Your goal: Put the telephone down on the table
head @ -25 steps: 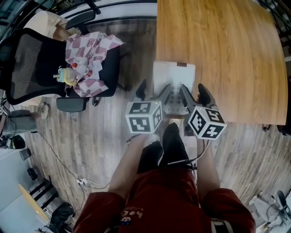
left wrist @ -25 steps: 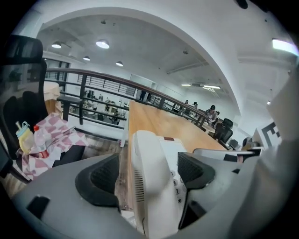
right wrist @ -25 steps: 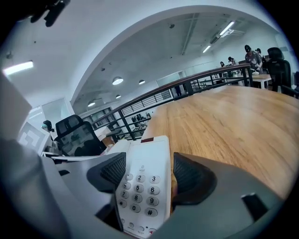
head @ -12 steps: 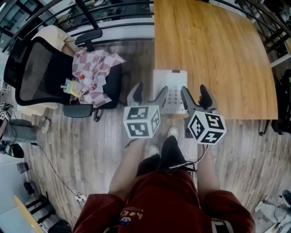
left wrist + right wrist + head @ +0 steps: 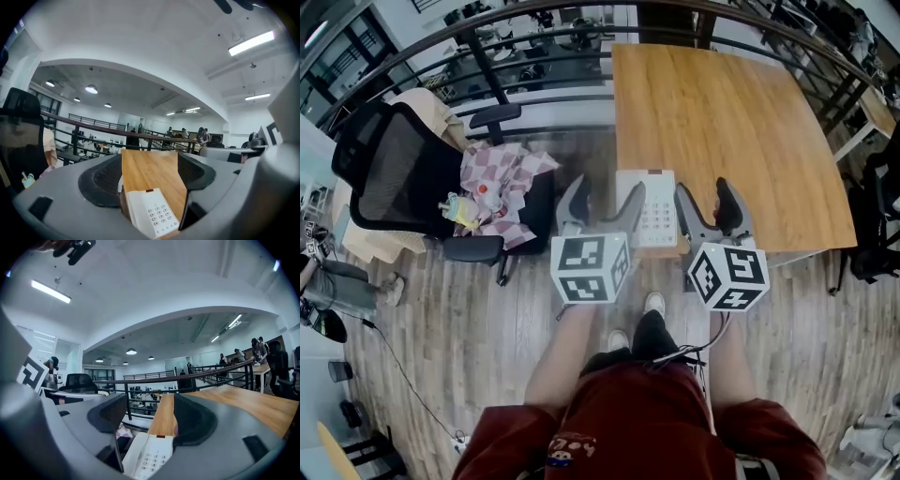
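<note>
The white telephone (image 5: 648, 208) lies keypad up at the near left corner of the wooden table (image 5: 731, 122). My left gripper (image 5: 605, 189) is open, its right jaw along the phone's left side. My right gripper (image 5: 701, 187) is open too, its left jaw by the phone's right side. Whether either jaw touches the phone I cannot tell. In the left gripper view the telephone (image 5: 152, 218) shows low between the jaws, resting on the table's (image 5: 152, 171) corner. In the right gripper view the telephone (image 5: 147, 458) shows low as well, its right edge hidden by a jaw.
A black office chair (image 5: 394, 173) with a checked cloth (image 5: 502, 178) and a small bottle (image 5: 464, 211) stands left of the table on the wooden floor. A black railing (image 5: 534, 23) runs behind. The person's legs and shoes (image 5: 652, 305) are below the grippers.
The two grippers have drawn apart and back toward me, uncovering the phone's keypad. The phone stays at the table corner. The head view now takes in more of the table.
</note>
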`<state>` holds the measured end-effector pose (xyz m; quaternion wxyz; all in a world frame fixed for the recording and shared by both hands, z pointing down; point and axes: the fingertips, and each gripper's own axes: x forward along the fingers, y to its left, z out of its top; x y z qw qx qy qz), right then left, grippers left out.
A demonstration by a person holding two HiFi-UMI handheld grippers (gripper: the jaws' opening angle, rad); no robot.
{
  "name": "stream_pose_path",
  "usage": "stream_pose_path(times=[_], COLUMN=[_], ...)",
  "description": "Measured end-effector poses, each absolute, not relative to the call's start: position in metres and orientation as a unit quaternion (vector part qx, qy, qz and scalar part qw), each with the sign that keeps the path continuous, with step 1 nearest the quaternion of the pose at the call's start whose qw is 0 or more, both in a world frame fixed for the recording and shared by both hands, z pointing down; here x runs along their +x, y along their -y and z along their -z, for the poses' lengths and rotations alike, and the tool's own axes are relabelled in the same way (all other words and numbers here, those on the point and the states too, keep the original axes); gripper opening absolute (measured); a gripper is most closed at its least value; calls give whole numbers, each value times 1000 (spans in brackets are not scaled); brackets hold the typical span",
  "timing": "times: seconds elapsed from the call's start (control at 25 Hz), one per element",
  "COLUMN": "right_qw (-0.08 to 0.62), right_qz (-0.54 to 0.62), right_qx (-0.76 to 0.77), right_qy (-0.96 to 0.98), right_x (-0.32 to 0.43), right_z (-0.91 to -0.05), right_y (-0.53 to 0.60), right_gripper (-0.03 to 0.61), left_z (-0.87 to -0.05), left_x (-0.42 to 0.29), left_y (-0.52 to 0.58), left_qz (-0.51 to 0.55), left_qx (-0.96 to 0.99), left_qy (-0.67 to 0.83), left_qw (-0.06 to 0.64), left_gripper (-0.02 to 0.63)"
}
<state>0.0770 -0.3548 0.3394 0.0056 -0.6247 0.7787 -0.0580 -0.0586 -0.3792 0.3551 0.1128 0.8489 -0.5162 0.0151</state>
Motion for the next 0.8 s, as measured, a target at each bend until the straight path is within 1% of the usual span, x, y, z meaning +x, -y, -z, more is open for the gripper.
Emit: stream_pose_path(times=[0.32, 0.56, 0.8], right_qw=[32, 41, 44], right_qz=[8, -9, -12], right_qx=[-627, -632, -627], right_qy=[-779, -774, -778], right_x=[67, 67, 69], right_z=[-294, -281, -279], right_y=[323, 309, 300], right_gripper=[302, 301, 301], left_z=[-300, -289, -288], left_x=[-62, -59, -54], left_y=[347, 334, 326], left_qz=[10, 13, 12], left_qx=[855, 856, 855], left_qy=[516, 516, 517], left_qw=[49, 31, 27], left_gripper=[379, 379, 374])
